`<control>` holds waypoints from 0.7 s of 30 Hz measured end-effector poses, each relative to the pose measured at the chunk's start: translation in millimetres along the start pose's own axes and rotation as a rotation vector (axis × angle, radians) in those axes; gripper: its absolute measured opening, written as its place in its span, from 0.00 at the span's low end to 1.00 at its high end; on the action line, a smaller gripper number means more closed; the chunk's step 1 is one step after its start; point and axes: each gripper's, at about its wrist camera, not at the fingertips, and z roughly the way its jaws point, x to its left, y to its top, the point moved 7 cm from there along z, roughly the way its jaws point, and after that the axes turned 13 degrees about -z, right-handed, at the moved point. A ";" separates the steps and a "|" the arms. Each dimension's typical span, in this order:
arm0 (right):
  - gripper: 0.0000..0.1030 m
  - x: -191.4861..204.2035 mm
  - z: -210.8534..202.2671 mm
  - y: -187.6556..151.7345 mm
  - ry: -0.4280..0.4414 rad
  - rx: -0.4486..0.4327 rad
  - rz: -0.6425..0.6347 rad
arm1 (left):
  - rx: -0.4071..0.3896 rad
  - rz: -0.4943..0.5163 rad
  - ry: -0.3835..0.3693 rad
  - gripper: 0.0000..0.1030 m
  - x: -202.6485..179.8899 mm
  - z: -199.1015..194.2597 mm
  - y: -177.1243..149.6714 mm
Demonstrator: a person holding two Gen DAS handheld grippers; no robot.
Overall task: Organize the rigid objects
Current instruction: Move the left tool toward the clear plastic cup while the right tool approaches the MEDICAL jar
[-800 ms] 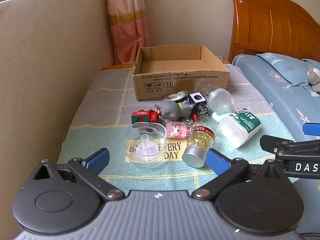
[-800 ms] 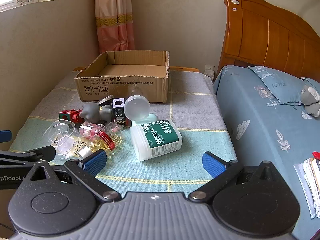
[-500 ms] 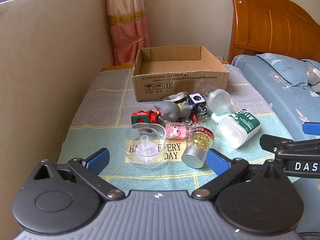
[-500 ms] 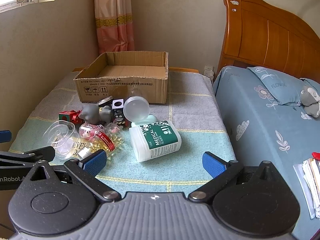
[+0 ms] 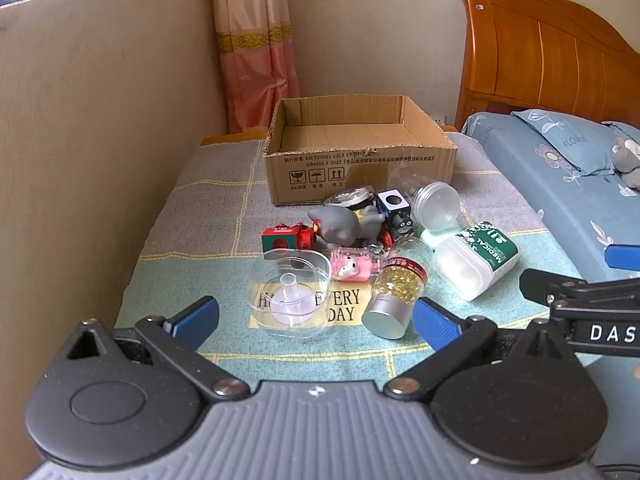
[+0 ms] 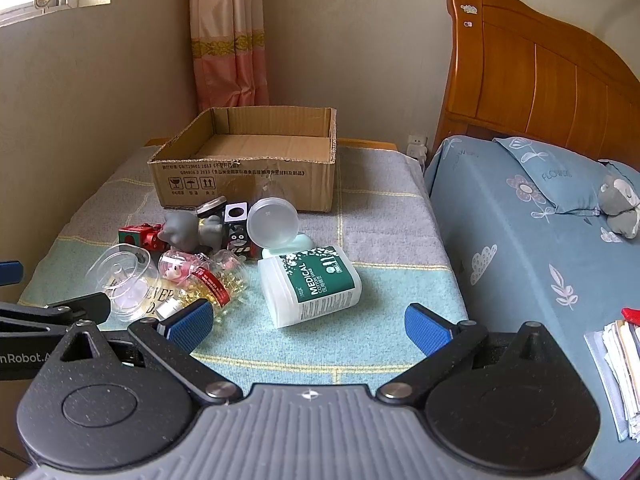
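An open, empty cardboard box (image 5: 360, 160) (image 6: 248, 176) stands at the back of a cloth-covered table. In front of it lies a pile: a clear round container (image 5: 290, 292) (image 6: 122, 280), a jar of yellow capsules (image 5: 396, 292) (image 6: 216, 284), a white and green MEDICAL tub (image 5: 476, 260) (image 6: 310, 284), a pink pig bottle (image 5: 354, 266), a grey animal toy (image 5: 344, 224) (image 6: 190, 230), a red toy (image 5: 286, 238), a black and white cube (image 5: 394, 204) and a frosted jar (image 5: 434, 204) (image 6: 272, 222). My left gripper (image 5: 314, 318) is open, just short of the clear container. My right gripper (image 6: 308, 326) is open, just short of the MEDICAL tub.
A beige wall (image 5: 100, 140) runs along the table's left side. A bed with a blue sheet (image 6: 520, 248) and wooden headboard (image 6: 540, 80) stands on the right. A stack of papers (image 6: 620, 368) lies at the far right. A pink curtain (image 5: 256, 52) hangs behind the box.
Both grippers have drawn back slightly, so the pile sits a little higher and farther off in both views. Both stay open and empty. No object has moved.
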 end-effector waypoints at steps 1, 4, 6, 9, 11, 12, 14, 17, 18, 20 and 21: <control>1.00 -0.1 -0.1 0.1 0.000 0.000 0.000 | 0.000 0.000 -0.001 0.99 -0.4 0.0 0.6; 1.00 -0.1 -0.1 0.2 0.000 0.000 -0.001 | 0.000 -0.002 -0.001 0.99 -1.9 0.0 2.9; 1.00 0.2 0.1 -0.3 0.000 0.000 0.000 | 0.000 -0.002 -0.002 0.99 -3.0 0.2 4.7; 1.00 0.2 0.0 -0.2 0.000 0.000 0.000 | -0.001 -0.002 -0.002 0.99 3.0 -1.8 -2.1; 1.00 0.0 -0.6 0.3 -0.001 0.000 -0.001 | -0.001 -0.001 -0.001 0.99 2.8 -2.0 -1.6; 1.00 0.2 -0.2 -0.1 0.000 0.000 -0.001 | -0.001 -0.001 -0.001 0.99 2.5 -2.2 -1.0; 1.00 -0.1 -1.1 1.8 -0.002 -0.001 -0.003 | -0.002 -0.001 -0.001 0.99 2.0 -2.7 0.1; 1.00 -0.1 -2.1 3.9 -0.002 -0.001 -0.004 | -0.001 -0.002 -0.003 0.99 3.0 -1.8 -1.7; 1.00 0.2 -1.8 3.3 -0.002 -0.002 -0.004 | -0.001 -0.002 -0.003 0.99 3.1 -1.7 -2.2; 1.00 0.1 -1.7 3.5 -0.003 -0.001 -0.005 | 0.000 -0.003 -0.005 0.99 3.2 -1.8 -1.7; 1.00 0.1 -1.6 3.4 -0.003 -0.002 -0.005 | 0.000 -0.003 -0.004 0.99 3.4 -1.6 -2.1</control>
